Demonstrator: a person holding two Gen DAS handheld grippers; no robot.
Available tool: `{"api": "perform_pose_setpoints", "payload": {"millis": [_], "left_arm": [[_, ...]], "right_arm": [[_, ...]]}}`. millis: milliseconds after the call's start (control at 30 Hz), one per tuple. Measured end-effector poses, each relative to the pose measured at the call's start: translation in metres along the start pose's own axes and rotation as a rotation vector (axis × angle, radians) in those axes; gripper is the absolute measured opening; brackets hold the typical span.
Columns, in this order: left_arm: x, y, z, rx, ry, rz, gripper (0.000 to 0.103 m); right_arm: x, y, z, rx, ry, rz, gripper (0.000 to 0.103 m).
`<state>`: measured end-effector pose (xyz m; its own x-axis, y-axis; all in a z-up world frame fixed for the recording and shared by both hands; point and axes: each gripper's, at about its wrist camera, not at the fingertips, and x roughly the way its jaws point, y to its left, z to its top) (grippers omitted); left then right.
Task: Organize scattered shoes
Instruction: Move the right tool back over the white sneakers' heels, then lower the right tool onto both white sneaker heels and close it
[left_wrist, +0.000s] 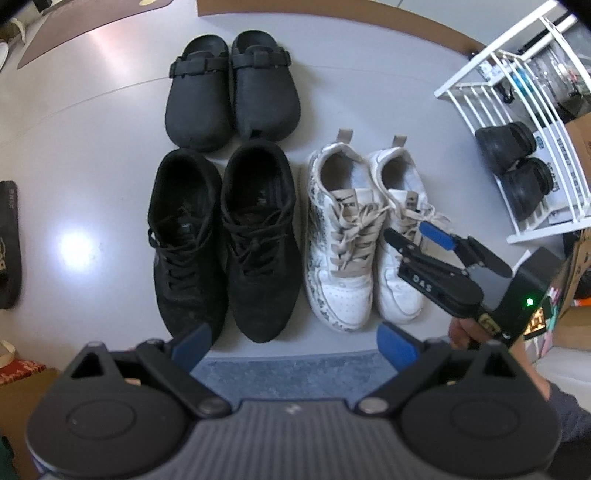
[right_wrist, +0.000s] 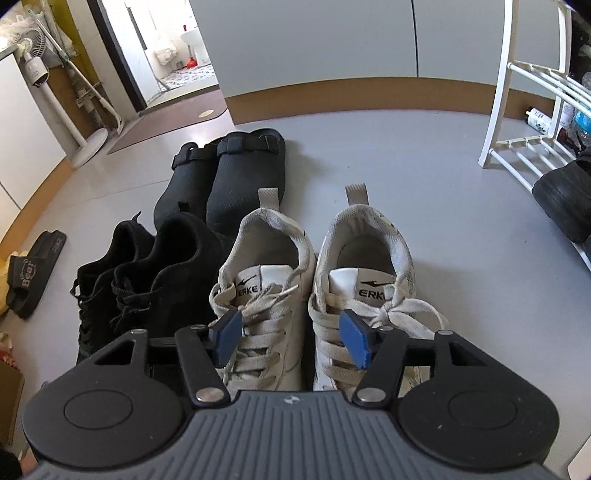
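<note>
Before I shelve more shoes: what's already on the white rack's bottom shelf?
On the white rack, the bottom shelf holds a pair of black shoes side by side, with printed boxes under the slats. The rack's upper tiers and far end run out of frame, so anything there is unseen.

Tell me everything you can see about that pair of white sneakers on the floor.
The white sneakers are a lace-up pair with beige laces, beige heel pull tabs and ERKE on the tongues. They look like worn, scuffed leather; the shoe beside the black sneakers has a grey speckled pattern on its side. They stand upright, side by side, touching, on the grey floor. The right gripper hovers open over their laces, gripping nothing.
</note>
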<state>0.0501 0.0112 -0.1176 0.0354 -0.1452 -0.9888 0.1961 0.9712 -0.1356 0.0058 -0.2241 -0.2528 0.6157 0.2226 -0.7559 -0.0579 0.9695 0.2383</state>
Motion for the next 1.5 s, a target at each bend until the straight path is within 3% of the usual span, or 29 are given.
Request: {"api": "perform_pose_setpoints", "payload": {"millis": [133,267,533,667,967,1267,1500], "left_arm": [[0.000,-0.001,0.001,0.005,-0.001,-0.007,0.098],[0.000,-0.001,0.001,0.007,0.003,-0.014,0.098],[0.002,-0.001,0.001,0.009,0.011,-0.024,0.098],[0.002,-0.001,0.000,0.008,0.009,-0.026,0.098],[0.005,0.000,0.000,0.003,0.016,-0.027,0.098],[0.007,-0.003,-0.001,0.010,0.022,-0.022,0.098],[0.008,-0.005,0.000,0.014,0.021,-0.023,0.098]], "right_arm": [[0.004,0.000,0.003,0.008,-0.030,-0.029,0.062],[0.014,-0.002,0.007,0.022,-0.040,-0.043,0.049],[0.040,0.001,0.022,0.026,-0.068,-0.066,0.049],[0.051,0.002,0.016,0.021,-0.047,-0.113,0.046],[0.067,0.002,0.002,0.004,-0.043,-0.111,0.038],[0.073,0.004,-0.007,-0.010,-0.085,-0.125,0.039],[0.091,0.005,-0.008,-0.024,-0.042,-0.159,0.039]]}}
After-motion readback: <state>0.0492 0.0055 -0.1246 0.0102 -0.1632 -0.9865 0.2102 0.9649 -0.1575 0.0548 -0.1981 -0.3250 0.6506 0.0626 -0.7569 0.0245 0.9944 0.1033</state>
